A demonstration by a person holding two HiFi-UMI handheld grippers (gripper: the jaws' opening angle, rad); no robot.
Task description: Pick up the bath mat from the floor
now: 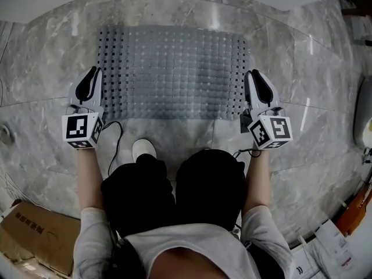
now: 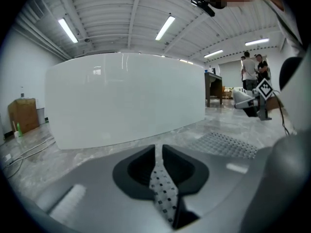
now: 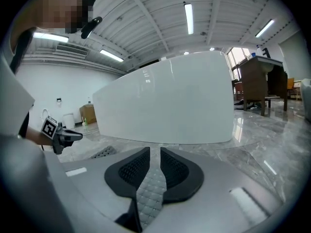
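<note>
Legs (image 1: 174,185): nearest of all, in black trousers, bent in a crouch. A white shoe (image 1: 143,149) is seen poking out just ahead of them, on the left.
Box (image 1: 35,231): brown cardboard, parked on the floor at the near left.
Left claw (image 2: 158,152): held low at the mat's left edge. The jaws are parted just a crack, and a holey strip of the mat's edge is caught in the gap, not visibly squeezed.
Right claw (image 3: 155,155): same deal at the mat's right edge. The jaws are set a little apart, and a quilted strip of mat is seen running up between them.
Bath mat (image 1: 174,68): grey, with a grid of small holes. It's spread flat on the floor between the two claws, just past the shoe, and only its side edges are raised into the jaws.
Floor (image 1: 325,97): glossy grey marble.
Tub (image 2: 121,101): a big white curved wall, found right behind the mat's far edge.
People (image 2: 250,69): a couple are spotted standing far off to the right.
</note>
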